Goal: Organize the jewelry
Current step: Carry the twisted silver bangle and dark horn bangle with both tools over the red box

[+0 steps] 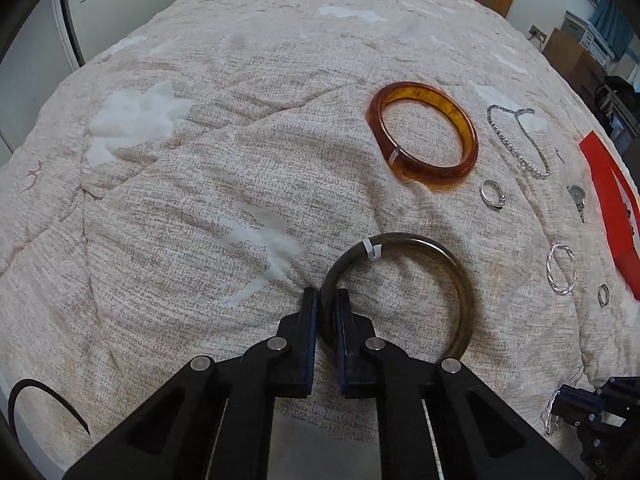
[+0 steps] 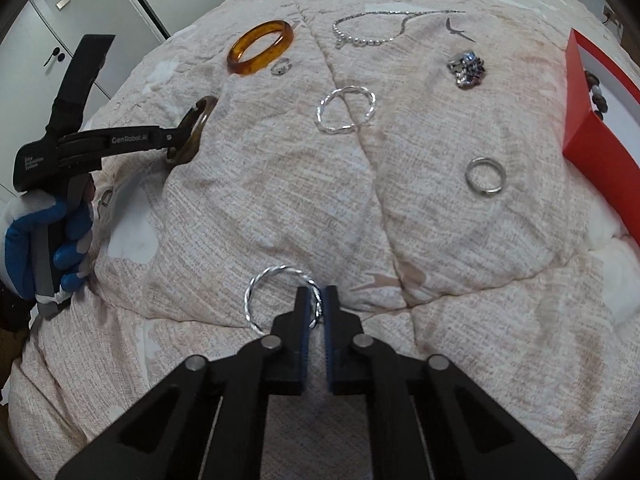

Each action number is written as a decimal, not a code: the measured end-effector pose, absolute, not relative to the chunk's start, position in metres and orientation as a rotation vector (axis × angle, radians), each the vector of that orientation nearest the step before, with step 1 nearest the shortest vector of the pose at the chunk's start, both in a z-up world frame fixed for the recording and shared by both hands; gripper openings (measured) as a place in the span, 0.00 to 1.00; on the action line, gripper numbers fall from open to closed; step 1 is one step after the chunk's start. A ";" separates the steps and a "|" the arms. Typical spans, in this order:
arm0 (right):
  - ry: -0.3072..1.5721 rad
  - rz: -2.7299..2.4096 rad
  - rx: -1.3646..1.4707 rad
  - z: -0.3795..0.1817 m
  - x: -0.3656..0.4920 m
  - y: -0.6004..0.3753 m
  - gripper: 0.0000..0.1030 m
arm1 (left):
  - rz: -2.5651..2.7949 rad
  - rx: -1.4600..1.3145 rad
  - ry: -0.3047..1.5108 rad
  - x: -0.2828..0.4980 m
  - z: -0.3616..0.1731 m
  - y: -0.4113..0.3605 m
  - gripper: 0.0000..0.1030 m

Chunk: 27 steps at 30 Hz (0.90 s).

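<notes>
Lying on a quilted bed [image 2: 280, 208], jewelry is spread out. A dark bangle [image 1: 460, 280] is clamped by the left tongs [image 1: 328, 300]; a twisted silver hoop [image 2: 256, 292] is clamped by the right tongs [image 2: 314, 300]. A red box [image 2: 592, 128] is seen far right, nearer the right tongs.

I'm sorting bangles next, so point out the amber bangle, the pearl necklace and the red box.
amber bangle [image 1: 467, 132]: left wrist view, right side of band.
pearl necklace [image 2: 366, 43]: right wrist view, pearl strand.
red box [image 2: 600, 140]: right wrist view, outer wall.
</notes>
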State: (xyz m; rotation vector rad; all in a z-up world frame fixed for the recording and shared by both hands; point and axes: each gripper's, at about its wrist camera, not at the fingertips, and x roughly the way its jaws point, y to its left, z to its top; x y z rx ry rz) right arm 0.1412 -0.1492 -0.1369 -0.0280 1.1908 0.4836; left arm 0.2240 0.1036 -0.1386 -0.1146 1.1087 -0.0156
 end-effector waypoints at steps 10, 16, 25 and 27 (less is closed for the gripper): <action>1.117 0.449 -0.034 -0.112 0.128 -0.164 0.04 | -0.029 -0.080 1.042 0.202 -0.110 0.089 0.07; 1.069 0.410 -0.021 -0.090 0.117 -0.176 0.04 | -0.022 -0.075 1.020 0.185 -0.093 0.088 0.07; 0.983 0.333 0.026 -0.052 0.092 -0.212 0.04 | -0.051 -0.050 0.982 0.154 -0.067 0.066 0.07; 0.960 0.313 0.040 -0.043 0.088 -0.224 0.04 | -0.067 -0.041 0.973 0.151 -0.061 0.055 0.07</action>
